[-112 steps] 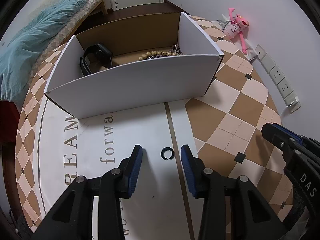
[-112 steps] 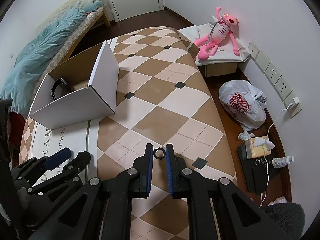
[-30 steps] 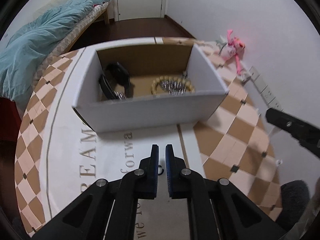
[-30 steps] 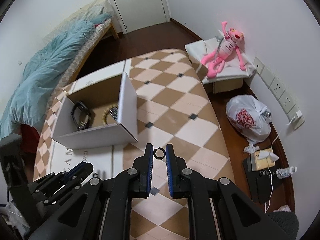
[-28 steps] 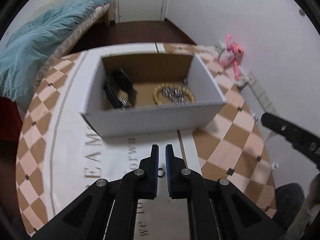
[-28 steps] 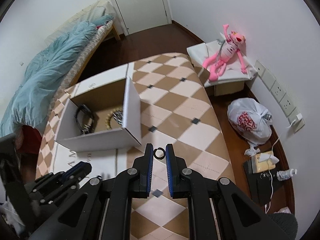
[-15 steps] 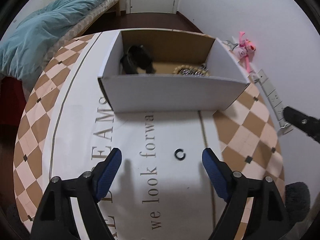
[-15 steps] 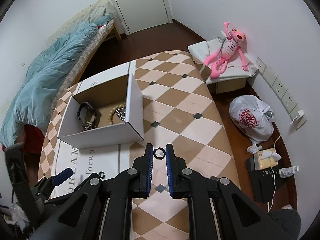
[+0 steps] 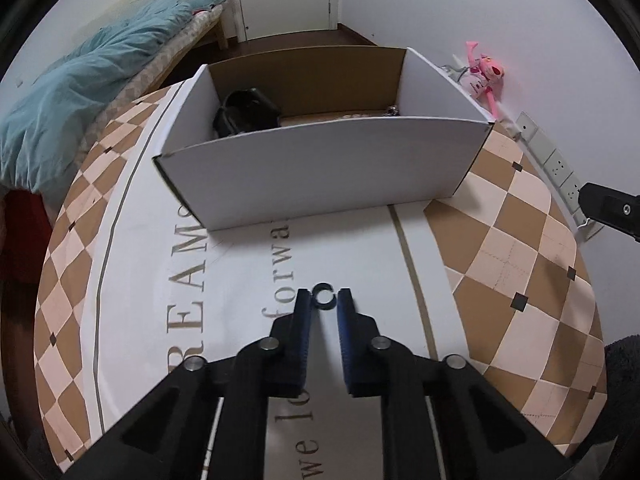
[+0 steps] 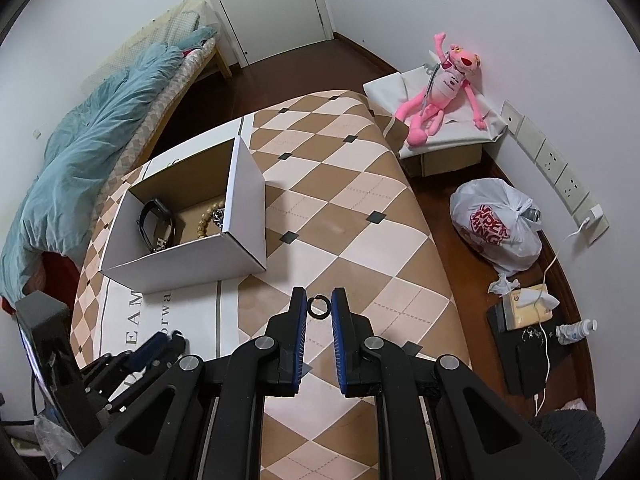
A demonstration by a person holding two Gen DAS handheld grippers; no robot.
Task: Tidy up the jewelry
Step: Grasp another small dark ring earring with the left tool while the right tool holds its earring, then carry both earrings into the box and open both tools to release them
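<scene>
open ring: small black open-ended ring (image 9: 323, 296) lies on the white lettered cloth strip of the bench (image 9: 248, 280), short of the white cardboard box (image 9: 320, 168).
left tongs (image 9: 323, 300): your jaws have just been closing; pads now pinch that ring at the tips.
right tongs (image 10: 319, 307): clamped on a second small black ring (image 10: 319, 307), held above the checkered bench top.
box: black strap and pale beads already inside.
risk: tip-only grip on a gapped ring, so a quick lift could flick it out onto the cloth.
change: half a second ago your left jaws stood wide around the ring; right side unchanged.
</scene>
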